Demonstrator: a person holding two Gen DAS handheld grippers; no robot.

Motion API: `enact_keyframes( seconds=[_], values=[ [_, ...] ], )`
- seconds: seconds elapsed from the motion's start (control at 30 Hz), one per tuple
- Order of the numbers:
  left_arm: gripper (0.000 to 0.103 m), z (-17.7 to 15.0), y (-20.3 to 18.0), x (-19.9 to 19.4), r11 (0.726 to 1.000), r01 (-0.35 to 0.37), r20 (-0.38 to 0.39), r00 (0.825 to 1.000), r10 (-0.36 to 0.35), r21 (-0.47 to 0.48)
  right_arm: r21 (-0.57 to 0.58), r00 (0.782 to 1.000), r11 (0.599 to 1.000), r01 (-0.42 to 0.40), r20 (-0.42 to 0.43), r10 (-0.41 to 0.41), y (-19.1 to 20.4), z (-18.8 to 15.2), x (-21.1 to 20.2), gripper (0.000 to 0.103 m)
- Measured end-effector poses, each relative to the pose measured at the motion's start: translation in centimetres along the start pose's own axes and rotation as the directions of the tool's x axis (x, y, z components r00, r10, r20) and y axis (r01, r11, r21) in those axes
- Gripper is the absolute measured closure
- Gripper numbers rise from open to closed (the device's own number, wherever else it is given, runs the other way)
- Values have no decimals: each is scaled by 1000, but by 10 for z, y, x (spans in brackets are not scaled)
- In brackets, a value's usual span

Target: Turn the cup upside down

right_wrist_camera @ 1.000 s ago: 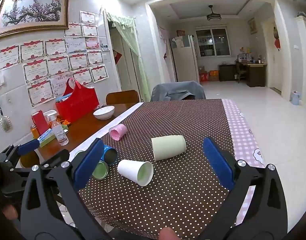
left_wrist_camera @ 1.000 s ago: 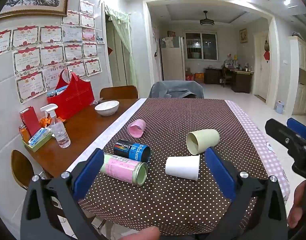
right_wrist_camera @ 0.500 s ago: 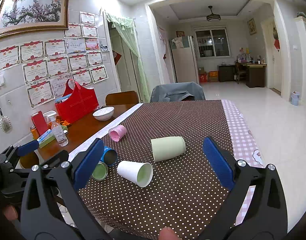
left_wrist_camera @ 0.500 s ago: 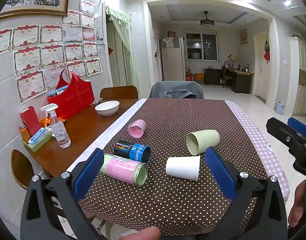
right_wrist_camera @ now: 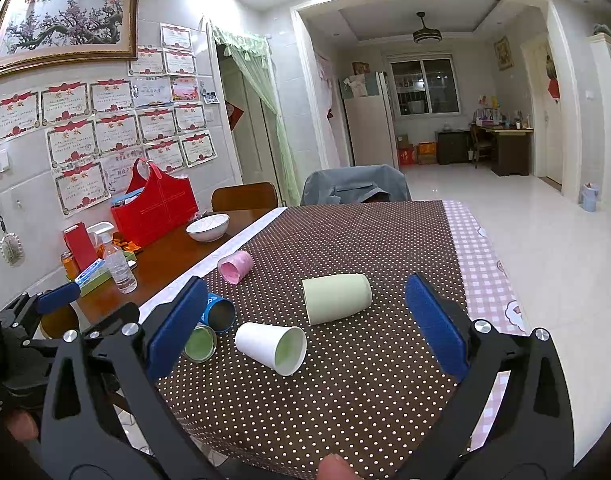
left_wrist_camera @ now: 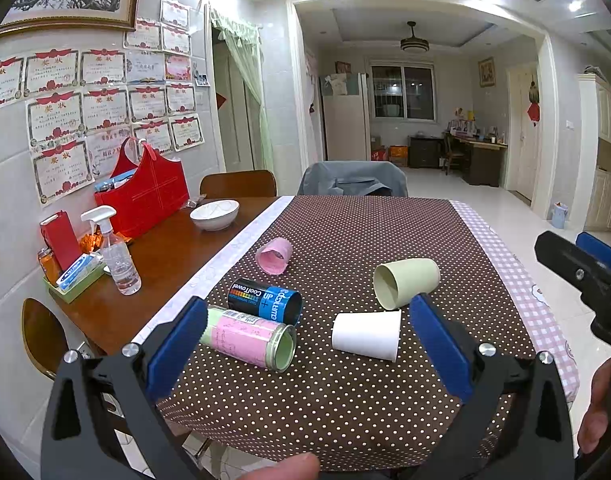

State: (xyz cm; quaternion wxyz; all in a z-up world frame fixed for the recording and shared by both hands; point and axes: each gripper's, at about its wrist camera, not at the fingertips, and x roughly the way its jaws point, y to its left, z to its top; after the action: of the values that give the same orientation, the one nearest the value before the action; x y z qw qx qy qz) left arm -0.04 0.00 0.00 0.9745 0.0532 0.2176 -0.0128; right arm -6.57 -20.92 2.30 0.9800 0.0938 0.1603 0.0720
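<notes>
- Our left gripper [left_wrist_camera: 305, 344] has its blue pads [left_wrist_camera: 176, 347] spread wide and holds nothing; it hangs over the near edge of the table [left_wrist_camera: 345, 408].
- Our right gripper [right_wrist_camera: 305, 324] is just as wide apart and empty, also above the near edge.
- Between the pads in both views we see the white cup [left_wrist_camera: 366, 335] lying on its side on the dotted cloth [left_wrist_camera: 365, 232], its mouth turned toward our right.
- Just behind it lies a pale green cup [left_wrist_camera: 405, 282], also on its side, close but whether touching we cannot tell.
- To the left lie a pink-labelled can [left_wrist_camera: 247, 338] and a blue can [left_wrist_camera: 265, 301], side by side.
- Farther back rests a small pink cup [left_wrist_camera: 274, 256], apart from the rest.
- On the bare wood at the left we see a white bowl [left_wrist_camera: 214, 215], a spray bottle [left_wrist_camera: 115, 254] and a red bag [left_wrist_camera: 143, 196].
</notes>
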Motion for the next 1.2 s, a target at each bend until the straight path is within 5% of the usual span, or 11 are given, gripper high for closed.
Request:
enact_keyframes(
  seconds=[0.83,1.2],
  values=[
    [4,-3,5,5,1000,5,-11,1000,-5,-1,-2,1000,1000,-2,-5,2,0,4,2,6],
    [4,-21,54,50,999,-11,-105,994,7,-30,-18,999,1000,9,-50,-10,4,1,23,6]
  ],
)
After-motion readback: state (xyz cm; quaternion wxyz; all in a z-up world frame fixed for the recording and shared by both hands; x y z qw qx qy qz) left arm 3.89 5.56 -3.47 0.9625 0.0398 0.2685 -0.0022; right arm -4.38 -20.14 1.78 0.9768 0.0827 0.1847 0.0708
